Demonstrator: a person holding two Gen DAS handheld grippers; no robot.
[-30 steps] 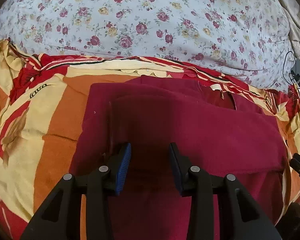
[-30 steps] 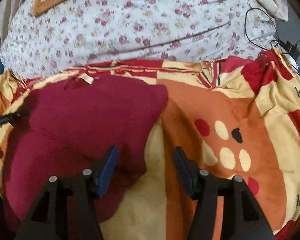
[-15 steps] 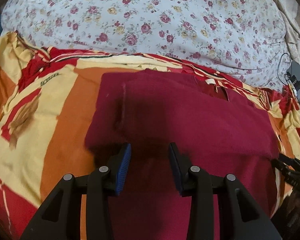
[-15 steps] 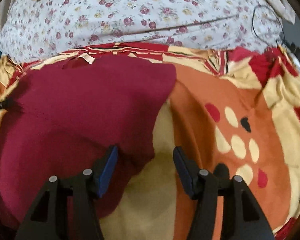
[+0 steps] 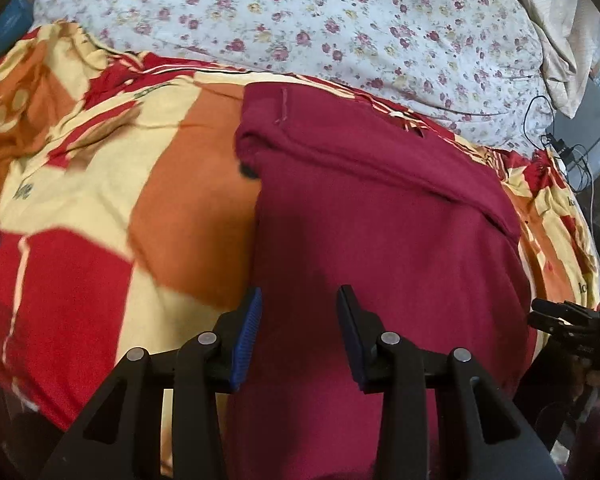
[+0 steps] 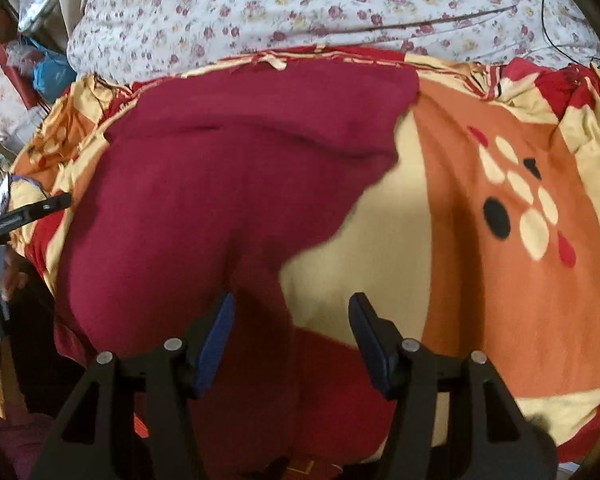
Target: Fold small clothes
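Note:
A dark red garment [image 5: 380, 220] lies on a red, orange and cream blanket [image 5: 100, 200], with its far part folded over in a band. My left gripper [image 5: 299, 316] is open and empty above the garment's near left edge. In the right wrist view the same garment [image 6: 220, 200] fills the left and middle. My right gripper [image 6: 291, 320] is open and empty above its near right edge. Each gripper shows at the edge of the other's view: the right one [image 5: 560, 322] and the left one [image 6: 24, 216].
The blanket [image 6: 500, 240] lies on a bed with a white floral sheet [image 5: 340, 20] behind it. Black cables [image 5: 560, 144] lie at the far right. A blue bag [image 6: 54, 74] and clutter sit off the bed's left side.
Both grippers have drawn back toward the near edge of the garment and stayed open. The left view has shifted left, so the garment's left edge now runs between its fingers.

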